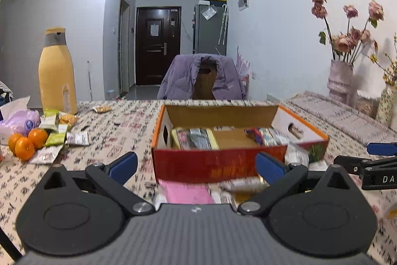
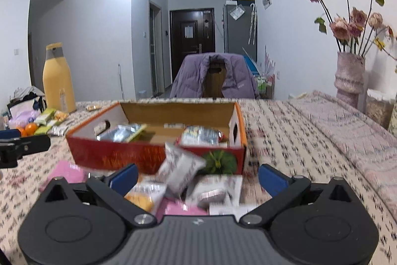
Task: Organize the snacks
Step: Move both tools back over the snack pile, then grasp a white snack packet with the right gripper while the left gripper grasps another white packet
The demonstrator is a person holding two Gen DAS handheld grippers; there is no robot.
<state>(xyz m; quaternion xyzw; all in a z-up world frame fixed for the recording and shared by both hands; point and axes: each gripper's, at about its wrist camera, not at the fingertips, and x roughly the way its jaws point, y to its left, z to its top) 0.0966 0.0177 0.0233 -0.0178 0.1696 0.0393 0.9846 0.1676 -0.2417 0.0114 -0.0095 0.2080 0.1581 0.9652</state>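
Note:
An open red and orange cardboard box (image 1: 218, 163) (image 2: 119, 155) stands mid-table with snack packets inside at its left and right ends. My left gripper (image 1: 197, 169) is open and empty, just in front of the box. My right gripper (image 2: 198, 179) is open over a loose pile of packets before the box: a grey-white packet (image 2: 181, 170) tilted up, an orange one (image 2: 141, 198), and pink ones (image 2: 181, 209). Pink and gold packets (image 1: 188, 193) lie under my left gripper. The right gripper shows at the left view's right edge (image 1: 367, 163).
More green and white snack packets (image 1: 55, 138) lie at the far left beside three oranges (image 1: 26, 142), a purple tissue pack (image 1: 17, 119) and a tall yellow bottle (image 1: 57, 73). Flower vases (image 2: 349, 78) stand at the right. A chair with a purple jacket (image 1: 203, 77) is behind the table.

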